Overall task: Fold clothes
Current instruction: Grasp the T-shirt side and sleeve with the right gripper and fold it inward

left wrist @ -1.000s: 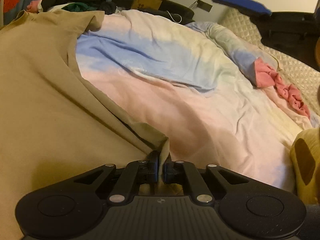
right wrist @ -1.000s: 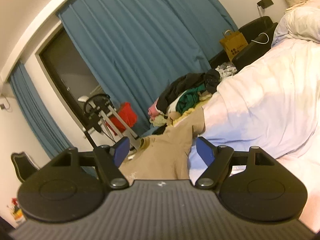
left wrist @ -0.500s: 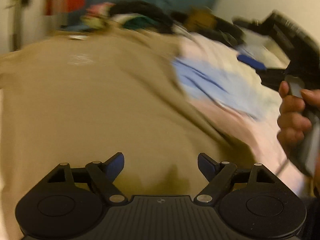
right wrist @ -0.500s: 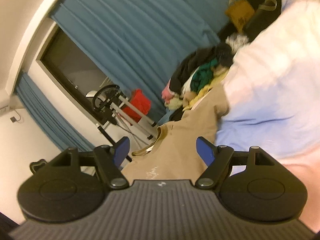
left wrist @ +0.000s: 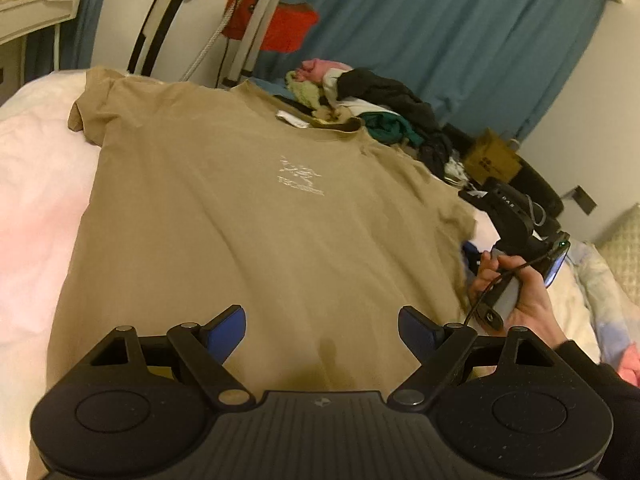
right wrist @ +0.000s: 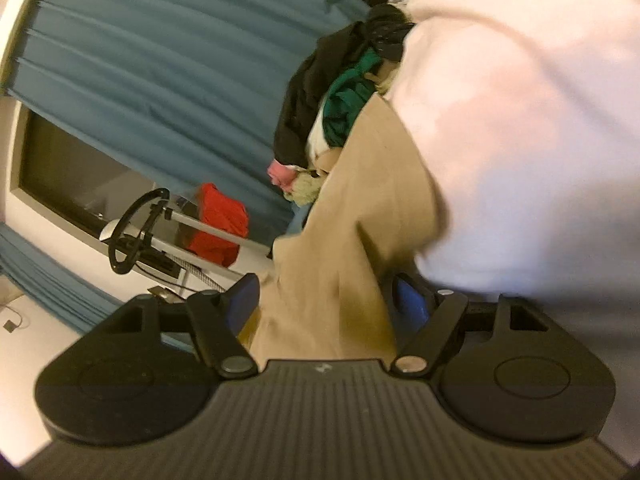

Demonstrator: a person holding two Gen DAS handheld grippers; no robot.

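A tan T-shirt (left wrist: 256, 216) with a small white chest logo lies spread flat on the bed, collar at the far side. My left gripper (left wrist: 322, 328) hovers open over the shirt's near hem, nothing between its blue fingertips. In the right wrist view, my right gripper (right wrist: 324, 304) is open and rolled onto its side at the shirt's right edge. A fold of the tan fabric (right wrist: 352, 240) lies loosely between its jaws. The person's hand (left wrist: 516, 292) holding it shows at the shirt's right side in the left wrist view.
A pale pink and white duvet (left wrist: 36, 208) covers the bed under the shirt. A pile of dark, green and pink clothes (left wrist: 376, 104) sits beyond the collar. Behind are a blue curtain (left wrist: 460, 32), an exercise machine (right wrist: 136, 236) with a red item, and a brown bag (left wrist: 496, 158).
My left gripper let go of the shirt's hem, opened wide and swung left to face the whole shirt. My right gripper dropped and rolled down to the shirt's right edge.
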